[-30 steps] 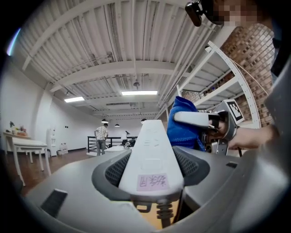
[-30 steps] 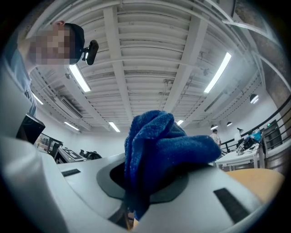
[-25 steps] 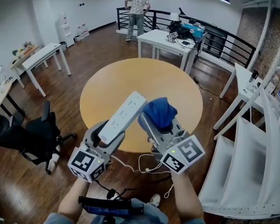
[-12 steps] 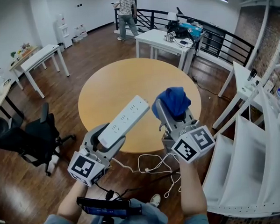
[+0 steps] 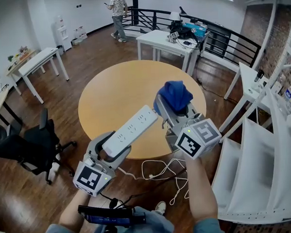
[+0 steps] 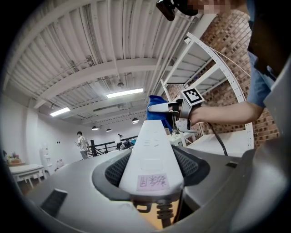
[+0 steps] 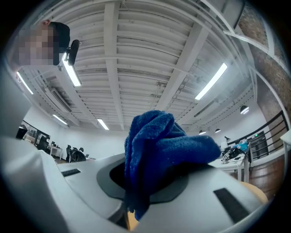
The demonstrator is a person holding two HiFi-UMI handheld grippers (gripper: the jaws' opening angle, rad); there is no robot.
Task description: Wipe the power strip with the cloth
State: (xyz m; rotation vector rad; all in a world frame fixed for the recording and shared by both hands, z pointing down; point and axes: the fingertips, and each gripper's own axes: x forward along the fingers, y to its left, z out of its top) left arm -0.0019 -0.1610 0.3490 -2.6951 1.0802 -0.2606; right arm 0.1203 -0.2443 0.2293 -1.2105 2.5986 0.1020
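We find the left tool (image 5: pixel 114 145) clamped shut on the cable end of the power strip (image 5: pixel 130 131). It holds the strip in the air over the near rim of the round surface (image 5: pixel 119 81), at about 6 o'clock of that surface. The right tool (image 5: pixel 177 111) is closed on the blue cloth (image 5: pixel 174 94), which bunches out past its jaws. The cloth sits just beside the strip's free end, at that end's 3 o'clock; we cannot confirm contact.

The strip's long axis runs from 7 o'clock up to 2 o'clock in the head view. Its socket face is turned upward and its free end points toward the cloth. The cable (image 5: pixel 155 169) trails from the held end toward the floor at 6 o'clock.

In our judgement the wiping step is in hand, with the cloth set at the far end. The next move calls for the cloth to be pressed on the socket face and drawn along the long axis toward the left tool, which must hold the strip firm.
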